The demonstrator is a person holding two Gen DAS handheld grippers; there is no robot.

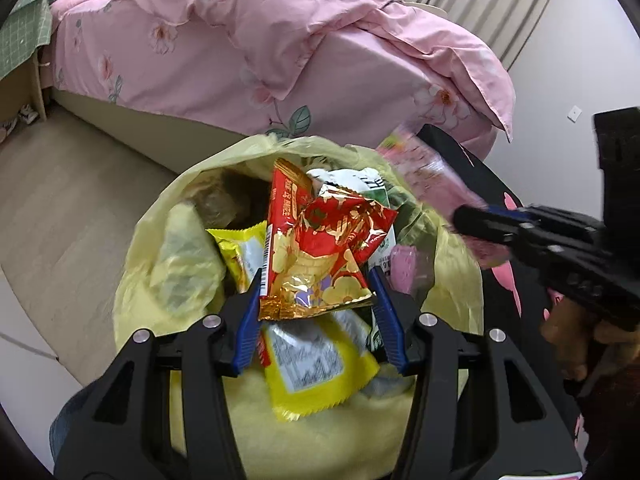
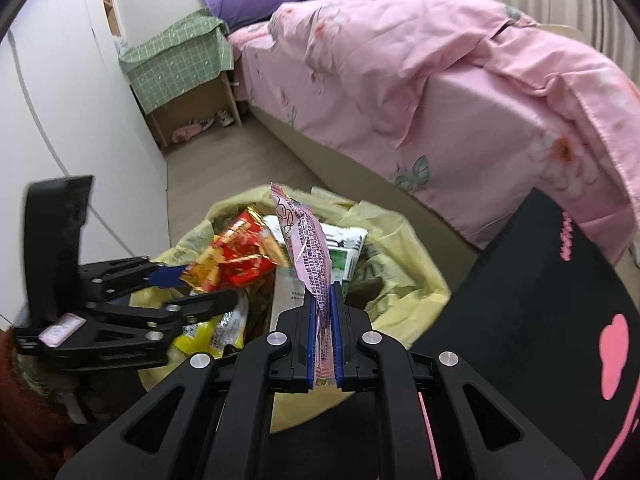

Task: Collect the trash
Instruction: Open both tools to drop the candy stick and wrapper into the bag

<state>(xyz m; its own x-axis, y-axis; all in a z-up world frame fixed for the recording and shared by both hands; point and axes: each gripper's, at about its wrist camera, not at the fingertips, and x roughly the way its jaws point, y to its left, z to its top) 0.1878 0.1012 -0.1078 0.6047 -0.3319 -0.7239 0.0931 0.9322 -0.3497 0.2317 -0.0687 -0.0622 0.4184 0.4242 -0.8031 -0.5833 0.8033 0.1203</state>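
Left gripper [image 1: 316, 304] jaws apart around red wrapper [image 1: 320, 240] over yellow bag [image 1: 168, 272]. Right gripper [image 2: 325, 304] clamps pink wrapper [image 2: 308, 240] above bag. Risk: light wrappers flutter past floppy rim.

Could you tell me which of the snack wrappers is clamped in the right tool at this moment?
The pink wrapper, pinched upright between the shut right tool above the yellow bag. The red and gold wrapper sits in the open left tool instead.

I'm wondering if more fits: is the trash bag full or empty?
Nearly full: wrappers pile up to the yellow bag's open rim.
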